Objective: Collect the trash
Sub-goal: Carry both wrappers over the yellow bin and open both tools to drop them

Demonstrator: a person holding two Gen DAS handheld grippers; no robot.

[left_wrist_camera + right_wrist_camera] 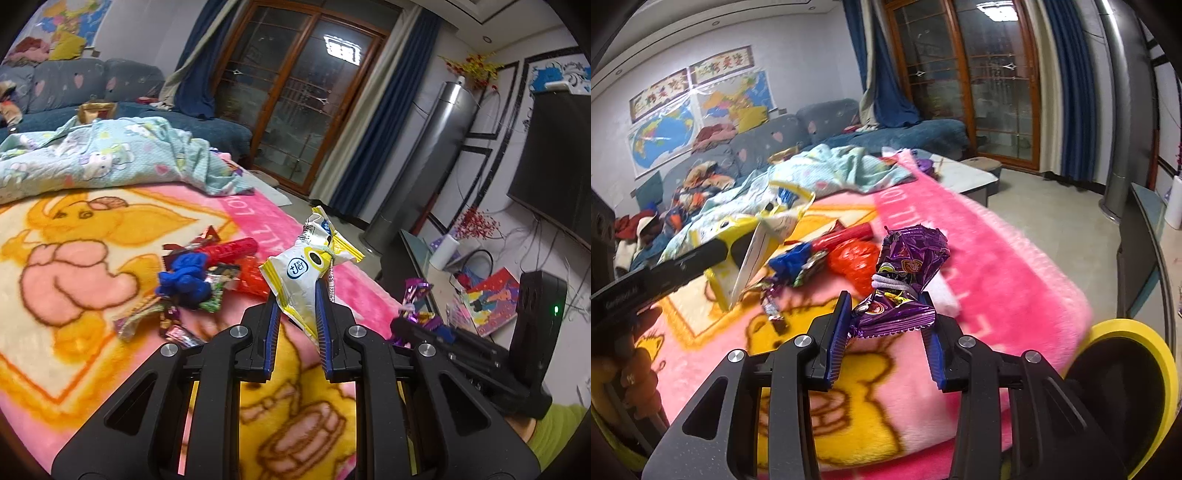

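Two grippers holding trash above the pink blanket [92, 369]. Left gripper [297, 314] pinching a yellow-and-white wrapper [310, 266], jaws nearly closed on its lower end, the wrapper sticking up clear of the blanket. Lying left of it, a loose pile: blue wrapper [184, 277], red tube [229, 248], orange bag [251, 277]. Right gripper [890, 317] clamping a crumpled purple wrapper [908, 258], jaws partly open around it, raised over the blanket near its pink edge.
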